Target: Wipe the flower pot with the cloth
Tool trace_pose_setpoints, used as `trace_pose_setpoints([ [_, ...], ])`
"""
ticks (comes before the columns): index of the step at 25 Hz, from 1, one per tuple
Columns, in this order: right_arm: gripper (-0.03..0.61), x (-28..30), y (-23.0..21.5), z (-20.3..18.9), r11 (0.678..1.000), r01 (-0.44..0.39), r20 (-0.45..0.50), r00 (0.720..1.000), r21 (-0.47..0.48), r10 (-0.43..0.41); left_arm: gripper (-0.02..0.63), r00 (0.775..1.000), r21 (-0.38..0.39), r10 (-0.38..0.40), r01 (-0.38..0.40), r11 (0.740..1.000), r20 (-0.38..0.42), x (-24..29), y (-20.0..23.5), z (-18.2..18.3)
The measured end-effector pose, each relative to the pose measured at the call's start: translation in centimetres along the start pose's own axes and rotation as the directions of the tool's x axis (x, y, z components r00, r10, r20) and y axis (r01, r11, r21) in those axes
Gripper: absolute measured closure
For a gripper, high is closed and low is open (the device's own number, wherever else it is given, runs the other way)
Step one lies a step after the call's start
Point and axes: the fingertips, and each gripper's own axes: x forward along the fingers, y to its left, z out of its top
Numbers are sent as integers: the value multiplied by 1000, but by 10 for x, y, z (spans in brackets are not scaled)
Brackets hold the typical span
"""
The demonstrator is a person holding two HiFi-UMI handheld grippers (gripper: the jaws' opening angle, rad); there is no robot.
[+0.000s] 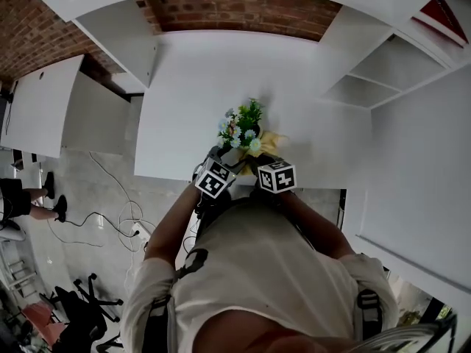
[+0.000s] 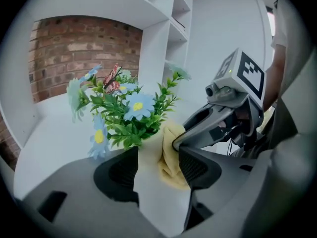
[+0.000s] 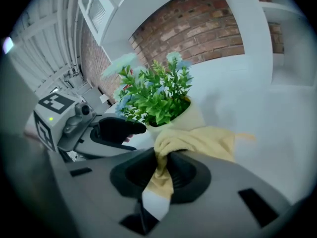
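Observation:
A white flower pot (image 2: pixel 154 185) with green leaves and pale blue flowers (image 2: pixel 130 114) stands near the front edge of the white table (image 1: pixel 191 101). My left gripper (image 2: pixel 158 165) is shut on the pot, one pad at each side of it. A yellow cloth (image 3: pixel 200 140) lies against the pot's side, and my right gripper (image 3: pixel 164 168) is shut on a bunched fold of it. The cloth (image 2: pixel 171 160) also shows beside the left gripper's right-hand pad. In the head view both grippers sit close together just below the flowers (image 1: pixel 241 127).
A brick wall (image 1: pixel 235 9) runs behind the table. White shelving (image 1: pixel 368 87) stands on the right. On the floor at the left lie cables (image 1: pixel 110 212), a person's legs (image 1: pixel 29 204) and dark chairs (image 1: pixel 81 307).

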Motion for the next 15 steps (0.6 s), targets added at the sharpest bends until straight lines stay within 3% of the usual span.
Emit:
trace_pose_setpoints([
  [3, 505, 1, 0, 4, 1000, -7, 11, 1000, 1, 7, 348, 999, 21, -31, 31, 999, 9, -8, 4, 6],
  [8, 504, -5, -9, 11, 999, 3, 34, 999, 33, -4, 345, 1000, 24, 5, -6, 1000, 28, -17, 31, 12],
  [15, 503, -9, -24, 17, 997, 35, 56, 998, 75, -39, 330, 999, 24, -50, 49, 998, 14, -8, 14, 17],
])
